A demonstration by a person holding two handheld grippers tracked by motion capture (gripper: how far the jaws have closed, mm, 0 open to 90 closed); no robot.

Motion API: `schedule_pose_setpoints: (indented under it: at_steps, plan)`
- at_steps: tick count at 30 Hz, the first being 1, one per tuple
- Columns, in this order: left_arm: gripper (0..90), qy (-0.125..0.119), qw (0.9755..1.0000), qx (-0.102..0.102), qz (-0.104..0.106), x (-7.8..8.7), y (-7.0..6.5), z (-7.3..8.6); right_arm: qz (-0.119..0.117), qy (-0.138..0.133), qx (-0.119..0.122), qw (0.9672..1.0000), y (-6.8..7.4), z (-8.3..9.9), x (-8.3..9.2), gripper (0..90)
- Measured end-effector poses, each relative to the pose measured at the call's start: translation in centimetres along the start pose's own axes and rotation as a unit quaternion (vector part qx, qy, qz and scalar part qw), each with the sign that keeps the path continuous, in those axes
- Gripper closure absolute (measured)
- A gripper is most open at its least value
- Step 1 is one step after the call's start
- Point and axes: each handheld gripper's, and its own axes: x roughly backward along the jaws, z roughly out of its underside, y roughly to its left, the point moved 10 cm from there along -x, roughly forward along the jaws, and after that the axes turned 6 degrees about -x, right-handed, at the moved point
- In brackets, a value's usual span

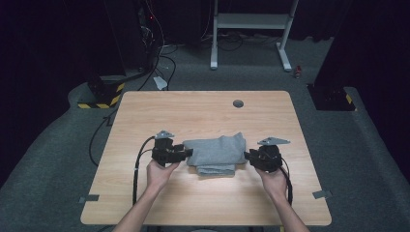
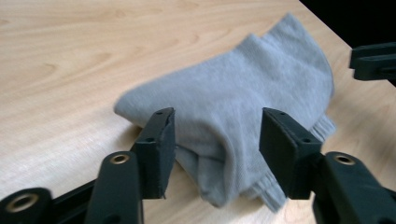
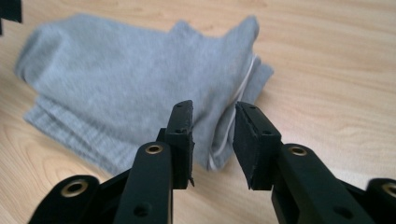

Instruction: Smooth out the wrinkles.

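A folded grey cloth [image 1: 215,152] lies on the wooden table [image 1: 203,111], a little nearer than its middle. My left gripper [image 1: 189,153] sits at the cloth's left end, held level by a hand. In the left gripper view its jaws [image 2: 215,126] stand wide apart, and the cloth [image 2: 233,93] lies just past them with no pad pressing it. My right gripper [image 1: 247,155] is at the cloth's right end. In the right gripper view its jaws [image 3: 212,116] show a clear gap, with the cloth's folded edge [image 3: 126,88] just beyond them and untouched.
A grey grommet [image 1: 238,103] is set in the table's far side. Tape marks lie on the floor near the front corners [image 1: 89,198] [image 1: 322,194]. Behind the table stand a white desk frame [image 1: 251,21], cables [image 1: 159,63] and a yellow-and-black striped base [image 1: 104,94].
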Motion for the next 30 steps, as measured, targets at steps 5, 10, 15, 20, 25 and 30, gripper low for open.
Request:
schedule_pose_setpoints:
  at_steps: [5,10,15,20,25,30]
  plan:
    - [40.3,0.018,0.9995,0.023,-0.013,-1.6,0.8,-0.8,0.009,0.001,-0.005,1.0000,0.1,-1.9,-1.0,57.1]
    - [39.4,0.036,0.9980,0.043,-0.030,-3.3,1.8,-1.0,0.018,0.012,-0.021,0.9995,0.0,-3.7,-3.0,52.5]
    - [45.4,0.038,0.9969,0.063,-0.025,-4.4,2.1,-1.3,0.026,0.023,-0.034,0.9988,-0.5,-4.5,-4.7,55.3]
    - [65.5,0.051,0.9967,0.061,-0.020,-5.0,2.1,-0.8,0.021,0.038,-0.032,0.9986,-0.5,-4.3,-5.3,74.5]
    - [86.1,0.052,0.9977,0.042,-0.009,-4.8,1.6,-0.9,0.012,0.030,-0.019,0.9993,-0.6,-4.2,-4.6,88.3]
    - [89.6,0.046,0.9985,0.028,0.001,-4.2,1.4,-1.0,0.007,0.020,-0.010,0.9997,-0.5,-4.2,-4.0,88.9]
